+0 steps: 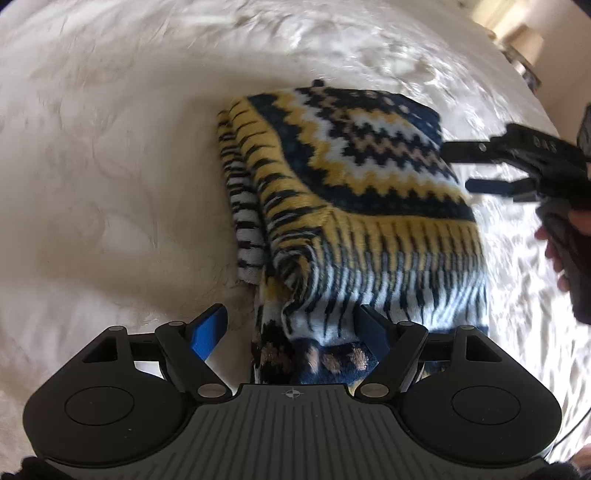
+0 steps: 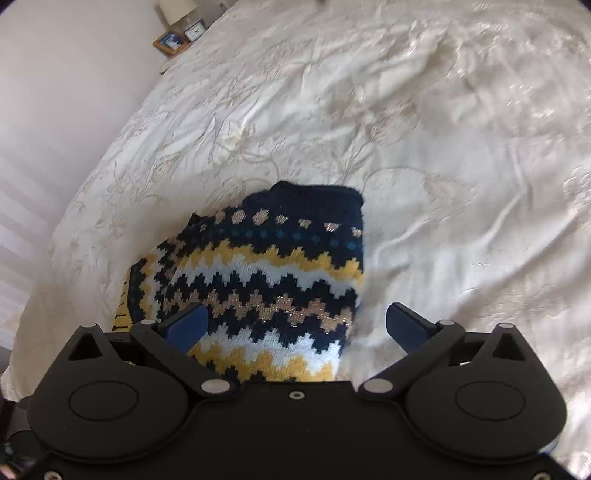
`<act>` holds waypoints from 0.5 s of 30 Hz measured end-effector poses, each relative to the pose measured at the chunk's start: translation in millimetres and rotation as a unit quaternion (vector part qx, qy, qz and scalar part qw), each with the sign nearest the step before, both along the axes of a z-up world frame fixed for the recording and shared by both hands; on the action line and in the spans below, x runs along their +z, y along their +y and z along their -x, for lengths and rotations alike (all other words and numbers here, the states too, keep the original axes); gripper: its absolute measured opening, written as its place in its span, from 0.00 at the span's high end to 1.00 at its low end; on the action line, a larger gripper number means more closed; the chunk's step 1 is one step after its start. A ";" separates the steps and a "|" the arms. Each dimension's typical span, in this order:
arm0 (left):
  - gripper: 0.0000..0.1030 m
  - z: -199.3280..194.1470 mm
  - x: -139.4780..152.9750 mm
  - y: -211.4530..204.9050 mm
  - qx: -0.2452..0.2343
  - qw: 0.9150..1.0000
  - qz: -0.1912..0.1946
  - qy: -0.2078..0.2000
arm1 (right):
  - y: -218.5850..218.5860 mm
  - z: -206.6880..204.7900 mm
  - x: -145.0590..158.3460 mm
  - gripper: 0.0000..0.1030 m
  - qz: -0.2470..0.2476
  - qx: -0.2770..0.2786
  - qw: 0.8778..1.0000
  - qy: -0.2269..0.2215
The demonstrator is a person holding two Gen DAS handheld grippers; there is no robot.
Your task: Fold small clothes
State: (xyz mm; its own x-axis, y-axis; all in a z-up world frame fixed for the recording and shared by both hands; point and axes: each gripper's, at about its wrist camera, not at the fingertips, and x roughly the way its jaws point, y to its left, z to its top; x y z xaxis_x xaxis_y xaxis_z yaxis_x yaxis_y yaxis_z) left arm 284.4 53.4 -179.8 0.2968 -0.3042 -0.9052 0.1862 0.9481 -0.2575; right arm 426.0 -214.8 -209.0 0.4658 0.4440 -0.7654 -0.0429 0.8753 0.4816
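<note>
A: Where do we stand with the sweater (image 1: 354, 192)?

B: It lies folded into a thick bundle on the bed (image 1: 110, 166), on the white bedspread, with its yellow, navy and white zigzag bands facing up. We count at least two layers stacked along its left edge in the left wrist view.

A: And our left hand-held gripper (image 1: 291, 325)?

B: Its fingers are spread wide, with the near end of the bundle lying between them. The right finger is partly hidden by the knit, and the blue pad (image 1: 208, 332) of the other stands apart from the cloth, so we judge that it grips nothing.

A: The right hand-held gripper (image 2: 295, 325)?

B: Wide open too. It sits at the side of the bundle, low over the bed, and the sweater fills most of the gap between its fingers. Nothing is pinched there that we can see. In the left wrist view its two black fingers (image 1: 476, 147) reach toward the bundle's right edge, one of them touching or just beside it; we cannot tell which.

A: Why are we placed like that?

B: We think each tool straddles an edge so we can press or square the bundle, or take hold for one more fold. The thick knit looks springy, so a loose layer may creep open.

A: Anything else nearby?

B: A small clock (image 2: 195, 31) and a picture frame (image 2: 170, 42) beyond the bed, well apart from our work.
</note>
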 end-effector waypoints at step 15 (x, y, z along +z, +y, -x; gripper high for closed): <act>0.03 -19.7 -33.8 -27.8 -0.033 0.997 0.073 0.010 | 9.1 -41.7 -42.1 0.00 -0.096 0.024 0.995 0.023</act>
State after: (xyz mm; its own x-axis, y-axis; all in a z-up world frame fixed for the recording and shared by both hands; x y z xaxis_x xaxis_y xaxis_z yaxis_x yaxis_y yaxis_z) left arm 304.2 25.6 -213.5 0.2543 -0.4509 -0.8556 0.2407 0.8864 -0.3955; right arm 467.6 -205.8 -251.1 0.4074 0.6050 -0.6841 -0.0558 0.7641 0.6426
